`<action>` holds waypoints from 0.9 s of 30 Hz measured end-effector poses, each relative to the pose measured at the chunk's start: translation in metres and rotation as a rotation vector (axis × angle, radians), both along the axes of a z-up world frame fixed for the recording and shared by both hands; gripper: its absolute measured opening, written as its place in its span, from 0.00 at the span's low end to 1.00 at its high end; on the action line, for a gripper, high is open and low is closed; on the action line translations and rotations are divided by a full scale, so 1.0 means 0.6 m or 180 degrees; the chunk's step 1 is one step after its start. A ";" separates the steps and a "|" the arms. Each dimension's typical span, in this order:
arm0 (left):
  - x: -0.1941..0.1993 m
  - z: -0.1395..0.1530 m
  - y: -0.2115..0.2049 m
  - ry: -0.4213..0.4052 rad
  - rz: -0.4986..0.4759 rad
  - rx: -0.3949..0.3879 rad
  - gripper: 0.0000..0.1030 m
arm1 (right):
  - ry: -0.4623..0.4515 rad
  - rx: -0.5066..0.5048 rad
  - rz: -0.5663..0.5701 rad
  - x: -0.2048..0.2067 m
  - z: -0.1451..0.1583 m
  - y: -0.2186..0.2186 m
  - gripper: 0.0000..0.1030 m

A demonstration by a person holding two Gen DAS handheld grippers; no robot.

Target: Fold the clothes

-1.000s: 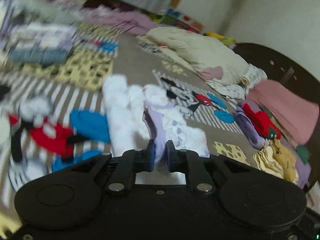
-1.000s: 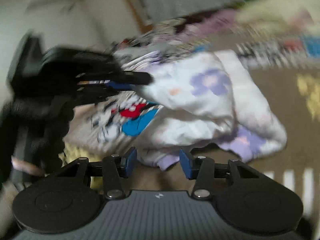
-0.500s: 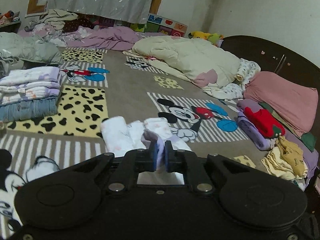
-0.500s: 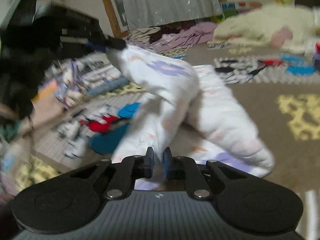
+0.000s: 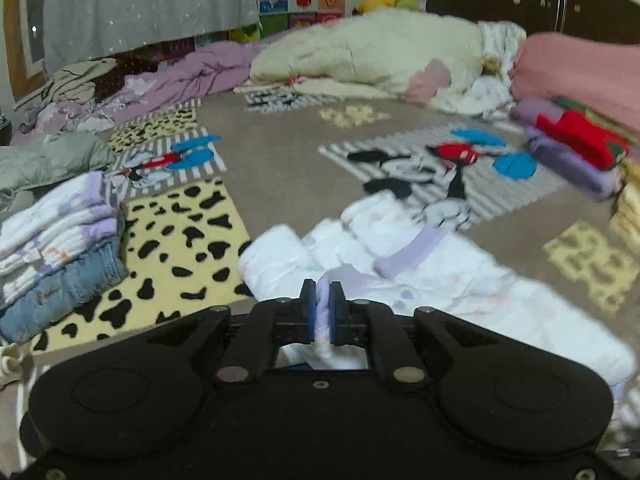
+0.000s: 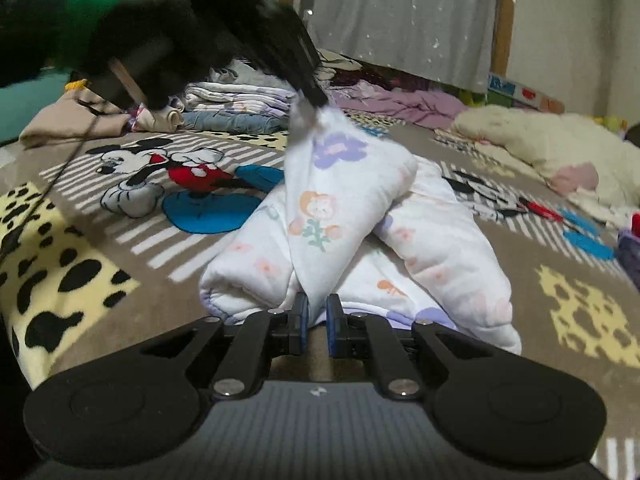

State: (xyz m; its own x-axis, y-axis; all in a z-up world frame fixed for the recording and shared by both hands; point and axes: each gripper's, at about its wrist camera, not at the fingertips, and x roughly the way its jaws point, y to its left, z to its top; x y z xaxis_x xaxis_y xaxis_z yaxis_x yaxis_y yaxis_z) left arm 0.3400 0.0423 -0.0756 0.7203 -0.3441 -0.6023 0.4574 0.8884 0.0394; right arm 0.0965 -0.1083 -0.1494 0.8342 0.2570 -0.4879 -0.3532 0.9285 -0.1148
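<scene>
Right wrist view: your floral garment (image 6: 340, 208) lies mid-blanket (image 6: 132, 300), folded stack (image 6: 236, 112) well beyond. Both jaws pinch its white padded fabric: right gripper (image 6: 315, 322) low, left gripper (image 6: 310, 100) lifting a corner.

No readable text, numbers or brand names anywhere. Only mark: small white logo glyph on the grey ribbed body of the right hand-held gripper (image 6: 314, 324), too small to make out. Printed panels on the boxes (image 5: 300, 10) by the far wall too blurred to read.
</scene>
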 end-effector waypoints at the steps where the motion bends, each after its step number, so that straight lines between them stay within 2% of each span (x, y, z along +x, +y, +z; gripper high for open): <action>1: 0.005 -0.007 0.003 0.0037 0.0029 -0.0082 0.04 | -0.0015 -0.0009 0.0032 -0.003 0.004 -0.001 0.11; 4: 0.002 -0.009 0.011 0.0018 0.0073 -0.0286 0.04 | -0.0113 0.0051 0.0085 -0.020 0.026 -0.009 0.16; 7: -0.011 0.007 0.020 -0.0062 0.0093 -0.0462 0.04 | -0.0358 0.0134 0.0195 -0.040 0.050 -0.008 0.28; 9: -0.017 0.024 0.023 -0.0133 0.0083 -0.0524 0.04 | -0.0575 0.0110 0.0358 -0.049 0.059 0.009 0.28; 11: -0.016 0.041 0.024 -0.0221 0.0082 -0.0520 0.04 | -0.0676 -0.0100 0.0662 -0.053 0.051 0.042 0.26; 13: -0.014 0.058 0.025 -0.0309 0.0084 -0.0506 0.04 | -0.0537 -0.0364 0.0834 -0.040 0.030 0.075 0.28; 15: -0.005 0.063 0.027 -0.0331 0.0086 -0.0521 0.04 | -0.0127 -0.0683 0.0866 -0.015 -0.002 0.099 0.30; 16: 0.001 0.061 0.027 -0.0331 0.0092 -0.0523 0.04 | -0.0145 -0.0677 0.0849 -0.015 -0.003 0.096 0.30; 20: 0.030 0.035 0.017 -0.0232 0.0140 -0.0446 0.04 | -0.0094 -0.0640 0.0793 -0.013 0.000 0.089 0.30; 23: 0.047 -0.010 0.016 0.0004 0.0224 -0.0467 0.04 | -0.0189 -0.0780 0.0781 -0.025 -0.006 0.095 0.34; 27: 0.062 -0.062 0.003 0.0312 0.0332 -0.0279 0.06 | -0.0211 -0.0819 0.0781 -0.027 -0.006 0.100 0.37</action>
